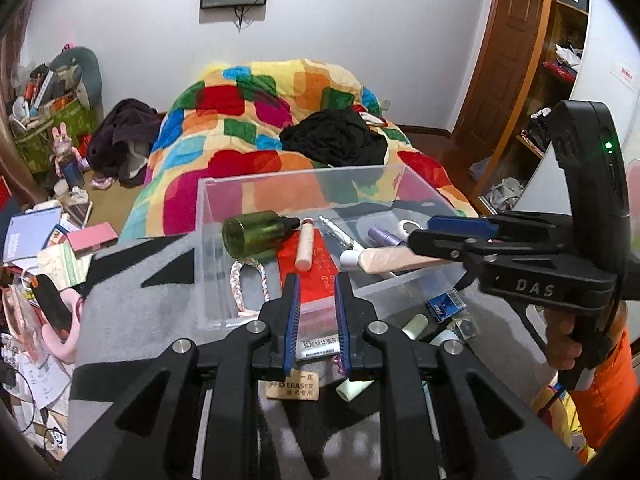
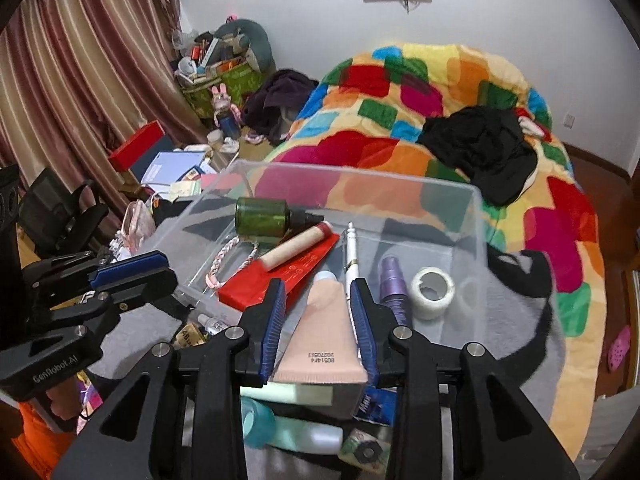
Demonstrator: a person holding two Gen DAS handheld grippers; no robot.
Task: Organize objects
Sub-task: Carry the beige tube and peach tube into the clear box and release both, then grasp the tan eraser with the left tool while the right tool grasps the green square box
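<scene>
A clear plastic bin (image 1: 304,174) (image 2: 360,174) stands on a grey blanket. In it lie a green bottle (image 1: 256,236) (image 2: 264,216), a flat red box (image 1: 308,272) (image 2: 288,272), a white pen (image 2: 352,252), a purple spray (image 2: 392,284), a tape roll (image 2: 434,292) and a braided bracelet (image 1: 248,280). My right gripper (image 2: 318,292) (image 1: 420,232) is shut on a peach tube (image 2: 324,328) (image 1: 384,260), held over the bin's near right wall. My left gripper (image 1: 316,284) (image 2: 168,270) hovers at the bin's near left side, shut with nothing held.
Loose items lie on the blanket before the bin: an eraser (image 1: 294,386), mint tubes (image 2: 288,392), a teal bottle (image 2: 280,432), a blue packet (image 1: 444,304). A colourful quilt (image 1: 260,120) rises behind. Books and clutter (image 1: 48,248) crowd the left. A hand in an orange sleeve (image 1: 560,344) holds the right gripper.
</scene>
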